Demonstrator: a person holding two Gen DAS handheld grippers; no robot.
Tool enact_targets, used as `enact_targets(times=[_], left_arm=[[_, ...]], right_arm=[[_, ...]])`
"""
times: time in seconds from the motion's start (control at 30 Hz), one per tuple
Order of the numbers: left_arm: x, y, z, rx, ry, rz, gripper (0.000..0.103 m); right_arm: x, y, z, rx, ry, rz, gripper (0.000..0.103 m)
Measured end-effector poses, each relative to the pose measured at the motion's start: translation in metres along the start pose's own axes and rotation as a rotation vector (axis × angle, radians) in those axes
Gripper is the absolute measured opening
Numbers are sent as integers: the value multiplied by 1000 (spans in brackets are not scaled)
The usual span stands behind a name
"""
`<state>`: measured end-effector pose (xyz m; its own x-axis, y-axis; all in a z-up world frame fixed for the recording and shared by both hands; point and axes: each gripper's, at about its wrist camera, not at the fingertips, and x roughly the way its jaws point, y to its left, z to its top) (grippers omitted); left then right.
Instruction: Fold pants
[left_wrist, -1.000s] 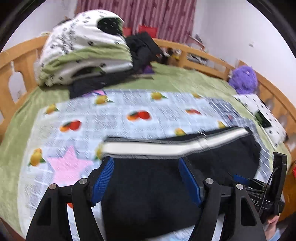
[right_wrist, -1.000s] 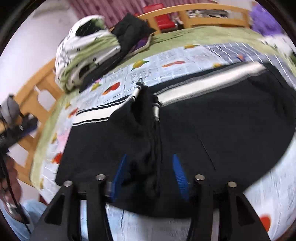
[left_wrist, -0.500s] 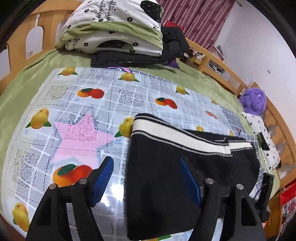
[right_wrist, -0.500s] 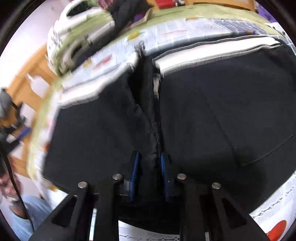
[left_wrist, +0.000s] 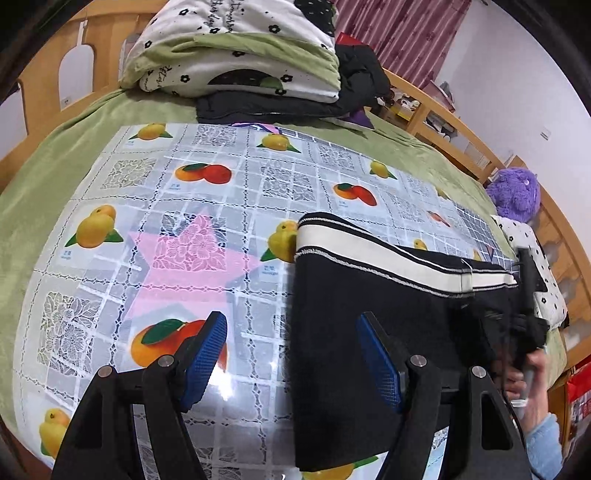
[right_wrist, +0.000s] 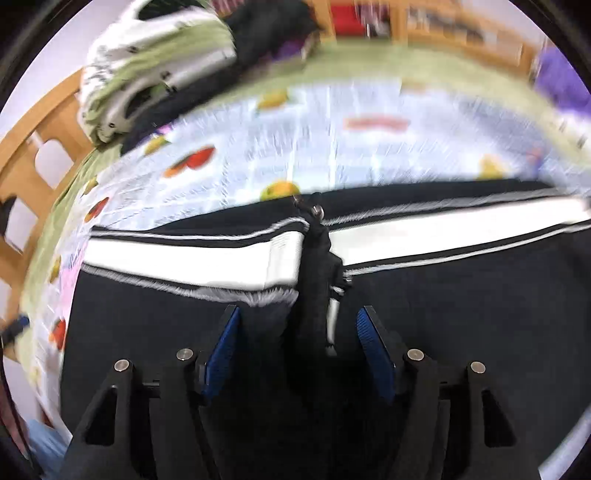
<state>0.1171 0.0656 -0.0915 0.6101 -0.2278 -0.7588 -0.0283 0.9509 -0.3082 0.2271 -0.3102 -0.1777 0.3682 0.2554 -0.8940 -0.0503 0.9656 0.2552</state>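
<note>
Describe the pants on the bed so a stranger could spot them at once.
Start at the wooden-railed bed with the fruit-print plastic cover. The pants lie flat on its near right part, ahead of the left gripper. They are the only black garment edged by a broad white waistband with thin stripes.

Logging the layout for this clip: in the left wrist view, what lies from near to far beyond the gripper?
Left gripper → black pants on the fruit-print cover → green bedspread → folded quilt stack → maroon curtain.
</note>
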Motion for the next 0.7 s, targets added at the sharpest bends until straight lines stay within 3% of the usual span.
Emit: enact_targets(times=[0.03, 0.07, 0.17, 0.27, 0.3, 0.33, 0.37, 0.5, 0.6, 0.7], left_arm=[[0, 1, 1, -2, -3, -3, 71], [0, 2, 2, -2, -6, -2, 71], [2, 6, 4, -11, -7, 6, 71], [5, 8, 3, -37, 19, -43, 71], [7, 7, 1, -36, 30, -54, 71], [8, 5, 0, -31, 35, -56, 71], [9, 3, -2, -19, 42, -52, 71], [1, -5, -7, -8, 40, -62, 71], [-10, -9, -9, -5, 12, -74, 71], [-20, -17, -14, 35, -33, -43, 71]], right_arm=[[-2, 6, 0, -49, -37, -28, 54], [-5, 12, 0, -87, -43, -30, 30], [-50, 11, 4, -99, -228, 70, 15], [-52, 2, 9, -73, -219, 48, 19], [-38, 0, 7, -59, -173, 13, 22], [-21, -2, 5, -48, -107, -18, 34], [-4, -3, 2, -38, -31, -48, 36], [-39, 3, -11, -17, -137, -23, 36], [-79, 6, -34, -6, -235, -15, 46], [-99, 11, -65, -54, -252, -23, 50]])
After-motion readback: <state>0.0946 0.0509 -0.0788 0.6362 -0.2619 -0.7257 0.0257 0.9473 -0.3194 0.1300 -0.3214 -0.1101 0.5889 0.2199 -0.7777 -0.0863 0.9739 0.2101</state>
